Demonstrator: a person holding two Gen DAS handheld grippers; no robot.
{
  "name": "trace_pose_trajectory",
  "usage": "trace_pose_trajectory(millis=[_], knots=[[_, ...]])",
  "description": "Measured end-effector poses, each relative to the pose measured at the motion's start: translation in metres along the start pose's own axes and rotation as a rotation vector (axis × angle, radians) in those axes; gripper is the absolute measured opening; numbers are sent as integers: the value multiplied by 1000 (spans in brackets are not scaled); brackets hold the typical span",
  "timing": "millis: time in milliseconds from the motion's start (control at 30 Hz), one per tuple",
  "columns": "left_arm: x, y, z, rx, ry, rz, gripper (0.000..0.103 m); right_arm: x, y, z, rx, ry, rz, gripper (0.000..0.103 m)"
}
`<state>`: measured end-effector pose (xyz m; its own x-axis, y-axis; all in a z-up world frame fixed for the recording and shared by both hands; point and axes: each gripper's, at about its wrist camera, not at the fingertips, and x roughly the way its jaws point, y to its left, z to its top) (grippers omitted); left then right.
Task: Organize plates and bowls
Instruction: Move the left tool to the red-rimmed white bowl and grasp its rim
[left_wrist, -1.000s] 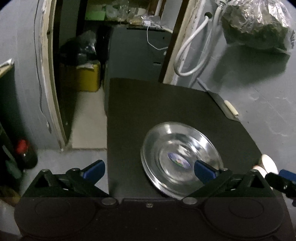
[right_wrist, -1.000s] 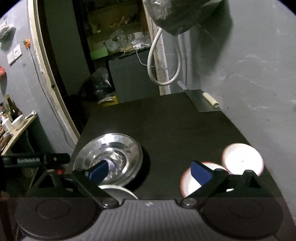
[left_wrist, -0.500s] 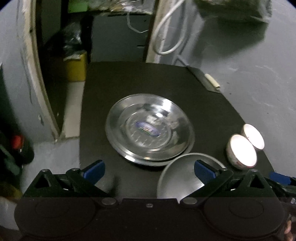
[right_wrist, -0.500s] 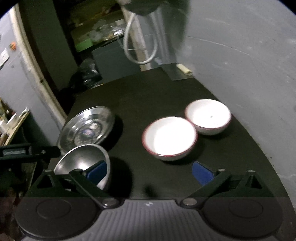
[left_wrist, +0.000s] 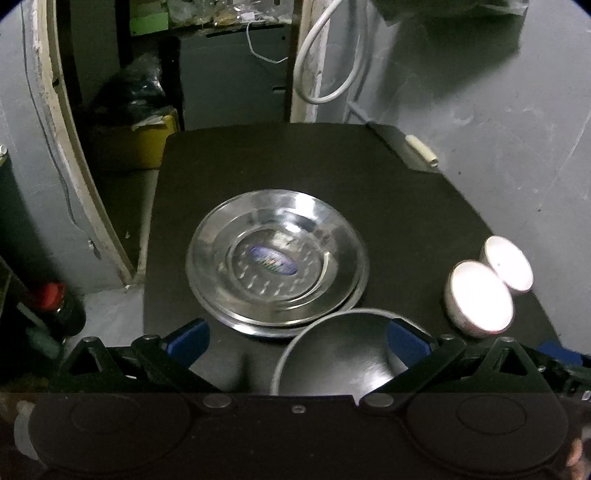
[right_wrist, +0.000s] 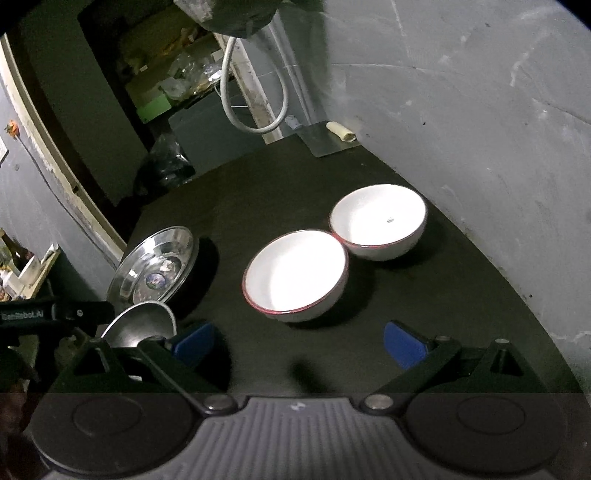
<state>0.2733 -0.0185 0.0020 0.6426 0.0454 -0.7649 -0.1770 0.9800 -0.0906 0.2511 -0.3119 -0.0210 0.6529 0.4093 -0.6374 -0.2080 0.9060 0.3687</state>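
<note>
The steel plate (left_wrist: 277, 264) lies flat near the centre of the black table (left_wrist: 258, 166), a blue oval label at its middle. At its 5 o'clock in the left wrist view, a steel bowl (left_wrist: 343, 358) stands just beside its near rim; whether the two touch I cannot tell. At the plate's 3 o'clock, well apart, stand two white bowls with red rims: the near white bowl (right_wrist: 295, 275) and the far white bowl (right_wrist: 378, 219), their rims touching.

My left gripper (left_wrist: 297, 338) is spread wide and holds nothing; its right blue pad overlaps the steel bowl in view. My right gripper (right_wrist: 297, 343) is also spread wide and empty, with the near white bowl at its 12 o'clock.

A white hose (left_wrist: 325, 66) hangs on the grey wall at the table's 12 o'clock.
</note>
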Motion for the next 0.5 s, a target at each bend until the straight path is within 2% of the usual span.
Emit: trace_pose_trajectory(millis=[167, 333, 500], knots=[[7, -28, 15, 27, -26, -57, 102, 6, -16, 3, 48, -20, -10, 101], [35, -62, 35, 39, -12, -116, 102, 17, -30, 6, 84, -25, -29, 101], [68, -103, 42, 139, 26, -129, 102, 23, -37, 7, 88, -31, -47, 101]])
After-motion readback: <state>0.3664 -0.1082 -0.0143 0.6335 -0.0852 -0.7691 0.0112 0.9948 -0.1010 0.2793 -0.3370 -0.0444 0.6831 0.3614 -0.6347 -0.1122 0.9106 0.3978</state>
